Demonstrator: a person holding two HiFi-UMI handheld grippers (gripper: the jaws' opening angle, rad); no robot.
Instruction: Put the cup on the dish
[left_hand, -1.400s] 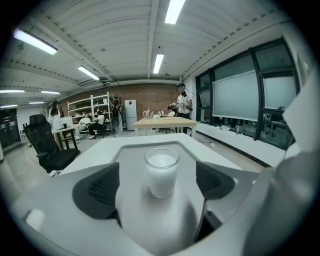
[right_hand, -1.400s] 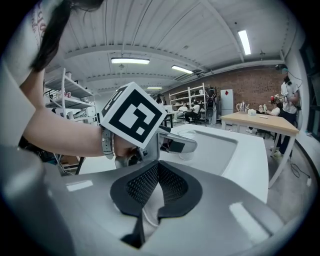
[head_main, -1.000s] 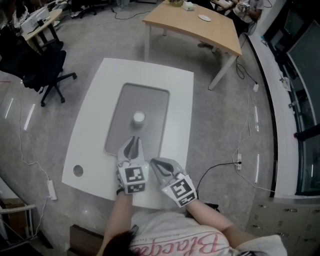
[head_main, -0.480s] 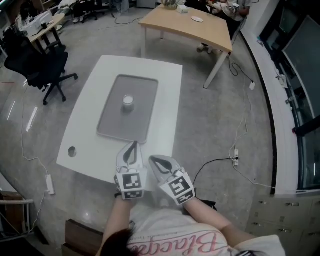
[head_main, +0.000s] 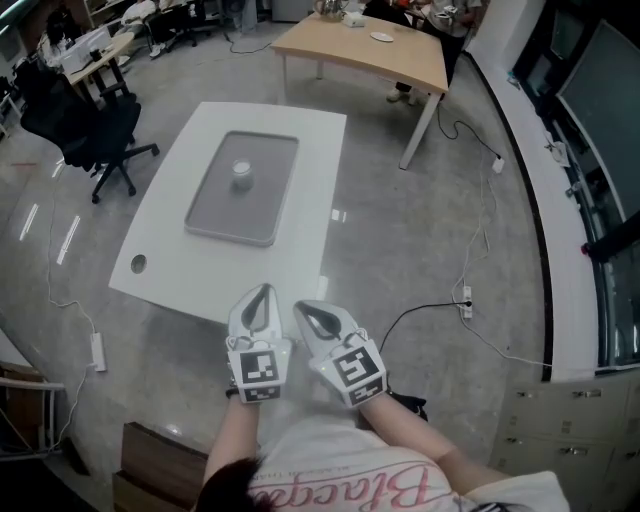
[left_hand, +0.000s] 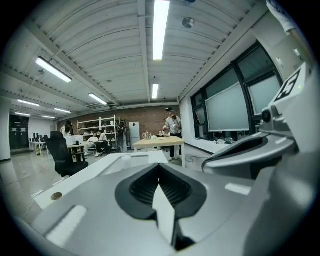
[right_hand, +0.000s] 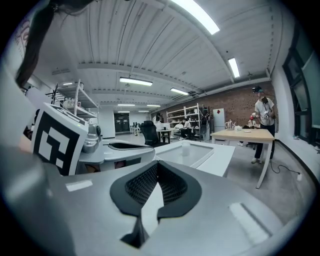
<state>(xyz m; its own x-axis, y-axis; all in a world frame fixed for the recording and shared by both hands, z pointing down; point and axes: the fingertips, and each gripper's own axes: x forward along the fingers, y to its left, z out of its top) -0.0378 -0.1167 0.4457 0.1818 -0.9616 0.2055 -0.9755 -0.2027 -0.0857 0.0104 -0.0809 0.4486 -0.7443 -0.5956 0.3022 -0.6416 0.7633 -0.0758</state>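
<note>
A small white cup (head_main: 242, 170) stands upright near the far middle of a flat grey tray-like dish (head_main: 215, 208) on the white table (head_main: 175, 272). Both grippers hang close to the person's body, over the floor in front of the table's near edge and well short of the dish. My left gripper (head_main: 258, 296) is shut with nothing between its jaws. Beside it, my right gripper (head_main: 308, 312) is shut and empty as well. The cup (right_hand: 185, 148) shows small and far off in the right gripper view, and the cup (left_hand: 126, 157) shows the same way in the left gripper view.
A round hole (head_main: 138, 263) marks the table's near left corner. A black office chair (head_main: 95, 130) stands left of the table and a wooden table (head_main: 365, 45) behind it. Cables (head_main: 440, 310) trail on the floor to the right. People stand at the room's far end.
The person has stepped back: the table, dish and cup now lie farther away. Both grippers, earlier over the table's front edge, are now over the floor before it.
</note>
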